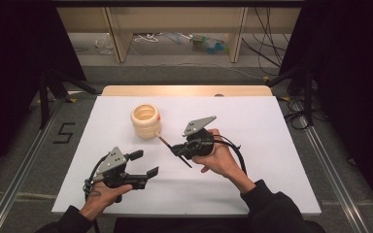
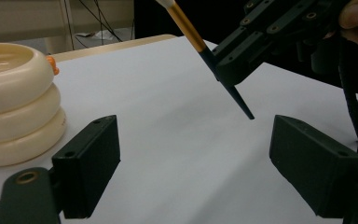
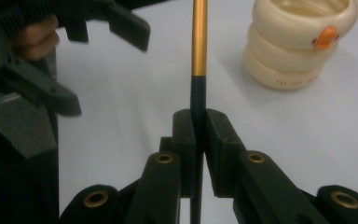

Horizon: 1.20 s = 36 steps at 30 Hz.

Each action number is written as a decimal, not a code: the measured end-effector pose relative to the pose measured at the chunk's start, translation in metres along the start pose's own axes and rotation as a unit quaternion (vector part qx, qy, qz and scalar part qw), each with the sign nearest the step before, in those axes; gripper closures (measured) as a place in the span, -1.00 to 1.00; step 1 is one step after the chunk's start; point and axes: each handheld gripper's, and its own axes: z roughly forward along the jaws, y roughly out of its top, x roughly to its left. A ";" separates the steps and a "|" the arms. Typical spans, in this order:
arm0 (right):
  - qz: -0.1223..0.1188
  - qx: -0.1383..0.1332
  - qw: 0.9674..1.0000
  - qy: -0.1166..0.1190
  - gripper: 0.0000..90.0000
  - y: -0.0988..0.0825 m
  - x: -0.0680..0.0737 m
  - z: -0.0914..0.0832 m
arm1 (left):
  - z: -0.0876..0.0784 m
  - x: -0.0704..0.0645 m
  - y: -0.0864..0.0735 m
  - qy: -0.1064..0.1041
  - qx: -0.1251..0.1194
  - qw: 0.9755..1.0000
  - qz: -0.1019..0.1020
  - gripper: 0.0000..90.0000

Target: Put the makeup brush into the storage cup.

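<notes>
A slim brush (image 3: 199, 42), gold along its upper shaft and dark blue toward the pointed tail, sits pinched between the pressed-together jaws of my right gripper (image 3: 198, 123), which I hold above the middle of the white table (image 1: 281, 160). In the right gripper view the shaft runs straight up out of the clamp. In the left gripper view the same brush (image 2: 200, 44) slants across the top of the picture, pale tip uppermost and dark point aimed down at the board without touching it.

Just beyond the brush's upper end stands a cream holder (image 1: 145, 120) shaped like three stacked rings, open at the top, with a small orange knob on its side. From above, the brush (image 1: 165, 142) reaches toward the holder's base, and I cannot tell whether it brushes the wall or stops just short.

My left gripper (image 1: 143, 164) rests nearer my side of the table, jaws spread wide with nothing between them, pointing toward the right one.

As I read it, the pick-up is done: the brush is off the surface and firmly clamped. What remains, I judge, is to lift the tip over the holder's rim, stand the brush inside the opening and let go. The holder's mouth looks bare from above, so nothing has gone in yet.
</notes>
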 end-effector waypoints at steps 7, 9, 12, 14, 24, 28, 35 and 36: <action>0.004 -0.045 0.999 0.012 0.85 0.004 0.006 0.003 | 0.012 -0.011 0.001 -0.015 0.004 1.000 0.001 -0.65; 0.005 -0.052 0.998 0.018 0.85 0.005 0.008 0.004 | 0.015 -0.014 0.001 -0.021 0.007 1.000 0.005 -0.65; 0.009 -0.062 0.998 0.027 0.85 0.006 0.009 0.004 | 0.020 -0.016 0.001 -0.026 0.007 1.000 0.014 -0.65; 0.008 -0.069 0.997 0.029 0.85 0.007 0.011 0.004 | 0.022 -0.016 0.001 -0.026 0.004 0.999 0.020 -0.65; 0.014 -0.092 0.995 0.044 0.85 0.009 0.018 0.006 | 0.027 -0.019 0.002 -0.029 -0.004 1.000 0.005 -0.62; 0.008 -0.098 0.994 0.050 0.85 0.009 0.021 0.009 | 0.027 -0.018 0.003 -0.034 -0.014 0.999 -0.003 -0.51; 0.005 -0.101 0.994 0.051 0.85 0.010 0.024 0.010 | 0.027 -0.018 0.003 -0.035 -0.018 0.999 -0.021 -0.30; 0.005 -0.101 0.993 0.055 0.85 0.010 0.024 0.011 | 0.027 -0.017 0.004 -0.037 -0.020 0.999 -0.017 -0.24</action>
